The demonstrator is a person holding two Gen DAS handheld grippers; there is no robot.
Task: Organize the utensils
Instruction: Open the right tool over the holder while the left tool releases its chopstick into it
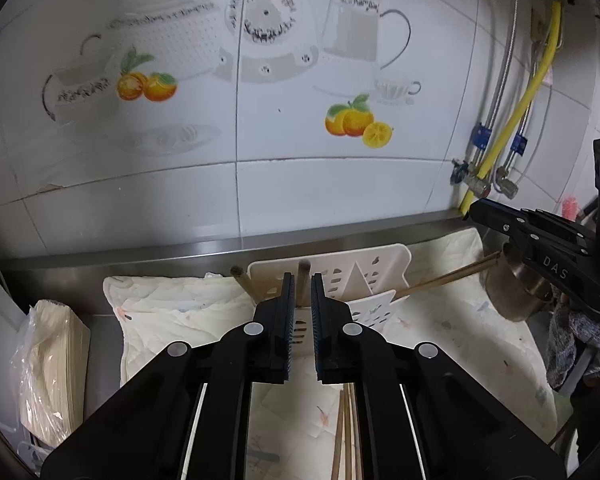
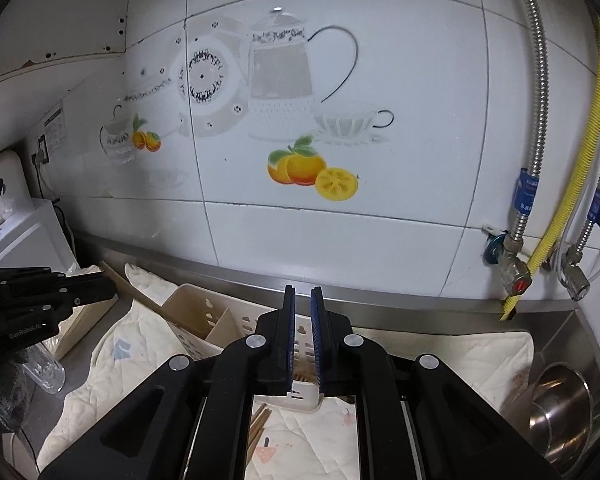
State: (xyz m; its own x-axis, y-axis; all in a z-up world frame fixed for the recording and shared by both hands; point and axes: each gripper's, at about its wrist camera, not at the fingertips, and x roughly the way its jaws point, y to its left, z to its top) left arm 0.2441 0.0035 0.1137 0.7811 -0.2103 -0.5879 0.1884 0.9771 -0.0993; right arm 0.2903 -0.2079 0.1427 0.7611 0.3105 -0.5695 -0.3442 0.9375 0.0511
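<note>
A white plastic utensil holder [image 1: 374, 280] lies on a pale cloth [image 1: 172, 312] on the steel counter. Wooden chopsticks [image 1: 302, 280] stick out of it and one long chopstick [image 1: 448, 278] runs to the right. My left gripper [image 1: 302, 280] hovers just before the holder, jaws nearly closed with a narrow gap, a chopstick end showing between them. More chopsticks [image 1: 346, 432] lie on the cloth below it. In the right wrist view my right gripper [image 2: 302, 292] hangs over the holder [image 2: 204, 320], jaws nearly closed and empty. Chopsticks [image 2: 258, 424] lie under it.
A steel pot [image 2: 560, 412] stands at the right, also in the left wrist view [image 1: 512, 288]. A bagged paper stack [image 1: 52, 364] lies left. A clear bottle [image 2: 46, 372] lies left. Pipes, valves and a yellow hose [image 2: 556, 216] line the tiled wall.
</note>
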